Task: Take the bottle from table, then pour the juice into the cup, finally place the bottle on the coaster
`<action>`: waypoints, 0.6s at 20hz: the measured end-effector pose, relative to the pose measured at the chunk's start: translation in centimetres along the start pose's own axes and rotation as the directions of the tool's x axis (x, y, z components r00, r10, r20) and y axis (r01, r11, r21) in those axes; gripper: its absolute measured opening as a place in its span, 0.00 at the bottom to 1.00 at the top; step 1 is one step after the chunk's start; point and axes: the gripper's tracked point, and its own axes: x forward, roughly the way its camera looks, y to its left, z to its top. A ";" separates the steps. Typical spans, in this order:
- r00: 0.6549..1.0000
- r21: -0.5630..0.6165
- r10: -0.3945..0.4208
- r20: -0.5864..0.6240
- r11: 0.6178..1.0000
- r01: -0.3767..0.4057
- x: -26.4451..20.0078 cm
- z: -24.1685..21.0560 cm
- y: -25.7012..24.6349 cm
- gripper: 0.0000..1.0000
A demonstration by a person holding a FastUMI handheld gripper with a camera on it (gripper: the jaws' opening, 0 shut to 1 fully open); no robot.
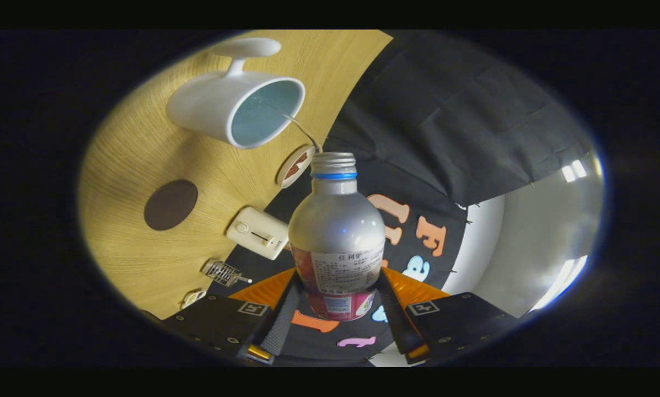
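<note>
Two steps are judged under way or done: the bottle (336, 231) is clamped between the tongs (338, 300), lifted and tilted, a thin stream reaching the cup (236, 107) beyond its neck, while placement on the coaster (170, 204), beside the cup, remains.

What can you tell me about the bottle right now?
The bottle is silvery metal, with a rounded shoulder, a blue ring below a threaded, uncapped neck, and a printed label around its lower body. The gripper holds it, the jaws pressing its labelled sides. It is tilted, mouth toward the white cup, and a thin stream runs from the mouth to the cup's pale blue inside. A round coaster lies on the wooden table.
</note>
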 end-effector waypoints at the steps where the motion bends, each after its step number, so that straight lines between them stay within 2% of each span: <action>1: 1.000 -0.001 0.003 0.000 1.000 -0.003 0.2 0.2 -0.1 0.76; 12: 0.998 0.068 0.045 0.033 0.997 -0.047 -0.3 2.1 1.9 0.76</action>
